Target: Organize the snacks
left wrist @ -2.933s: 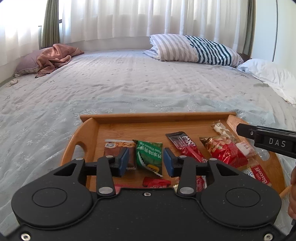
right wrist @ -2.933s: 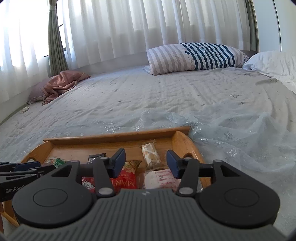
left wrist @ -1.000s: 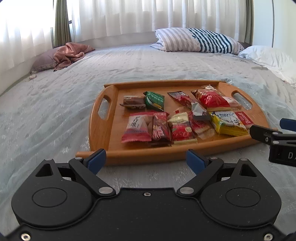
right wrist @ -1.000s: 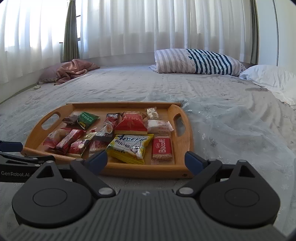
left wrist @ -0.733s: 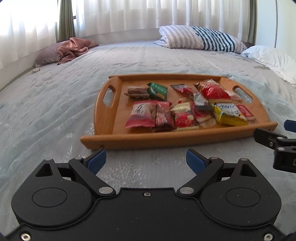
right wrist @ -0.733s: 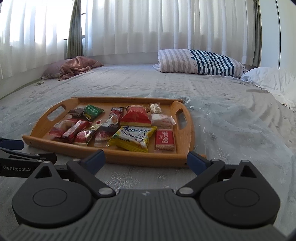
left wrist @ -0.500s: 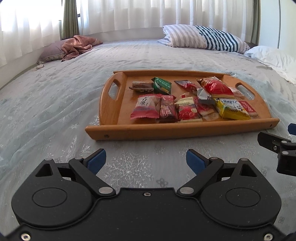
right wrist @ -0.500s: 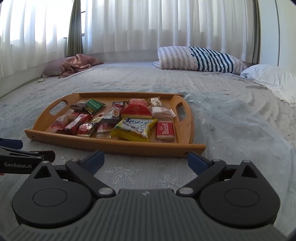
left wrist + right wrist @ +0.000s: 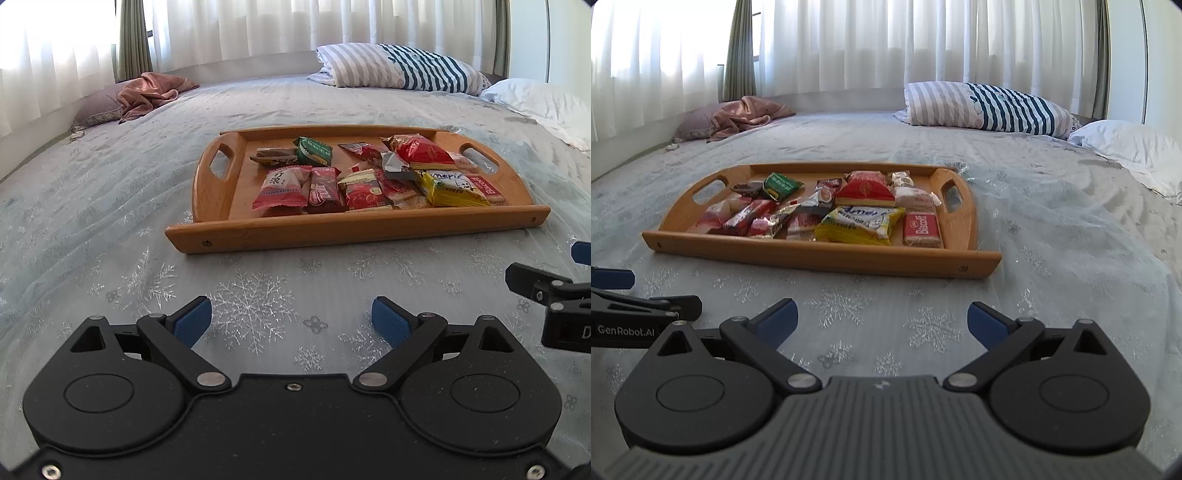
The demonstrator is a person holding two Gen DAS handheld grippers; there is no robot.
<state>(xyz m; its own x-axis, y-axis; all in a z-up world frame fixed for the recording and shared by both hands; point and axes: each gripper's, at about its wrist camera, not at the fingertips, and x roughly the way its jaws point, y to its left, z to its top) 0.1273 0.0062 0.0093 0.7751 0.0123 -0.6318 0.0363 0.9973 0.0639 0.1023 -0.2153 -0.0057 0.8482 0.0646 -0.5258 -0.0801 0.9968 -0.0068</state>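
A wooden tray (image 9: 354, 227) (image 9: 820, 254) with two cut-out handles lies on the bed. Several snack packets fill it: a yellow bag (image 9: 448, 188) (image 9: 858, 223), a red Biscoff bar (image 9: 921, 229), a green packet (image 9: 314, 149) (image 9: 781, 185) and red wrappers (image 9: 282, 186). My left gripper (image 9: 291, 321) is open over the bedspread, well short of the tray's near rim, with nothing between its blue pads. My right gripper (image 9: 882, 319) is also open and empty, equally far back. Each gripper shows at the edge of the other's view.
The grey snowflake-patterned bedspread (image 9: 258, 310) spreads on all sides of the tray. A striped pillow (image 9: 990, 107) and a white pillow (image 9: 1130, 151) lie at the far right. A pink cloth on a mauve pillow (image 9: 147, 90) lies far left by the curtains.
Both grippers have drawn back from the tray and sunk a little, so more bedspread lies before them. The right gripper's jaws opened slightly wider. The tray and snacks stayed put.
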